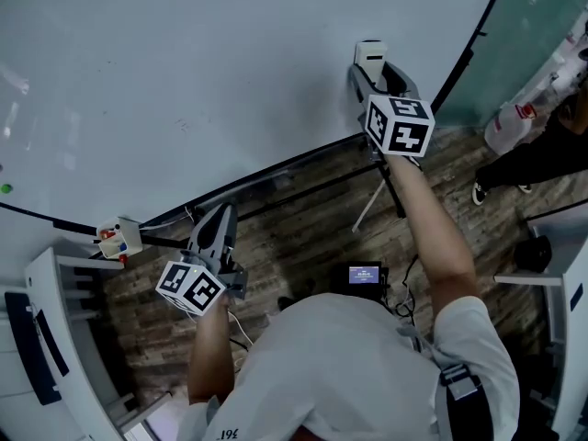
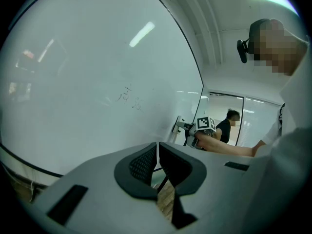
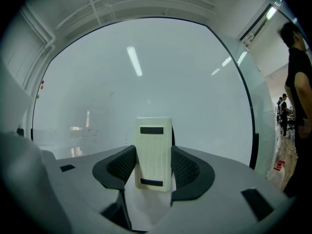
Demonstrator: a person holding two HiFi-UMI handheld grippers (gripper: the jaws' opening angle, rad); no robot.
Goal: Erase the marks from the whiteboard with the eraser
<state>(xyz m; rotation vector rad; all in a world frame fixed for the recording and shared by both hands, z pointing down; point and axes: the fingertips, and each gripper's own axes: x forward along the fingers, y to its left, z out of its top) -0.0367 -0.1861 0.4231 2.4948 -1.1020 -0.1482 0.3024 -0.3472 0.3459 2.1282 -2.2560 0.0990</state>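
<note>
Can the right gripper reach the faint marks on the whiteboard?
Probably yes: right gripper is shut on the cream rectangular eraser at the white whiteboard; only bare board shows between it and the faint grey marks.

You hold the eraser upright between the jaws of your right gripper, which press on its long sides. It is a cream rectangular block with a ribbed back and two dark bars, one near each end. Its far end seems to rest against the whiteboard, near the lower edge, toward the right. The whiteboard is wide, white and glossy, with a thin dark frame. Faint grey marks show on it, left of the eraser and higher up.
</note>
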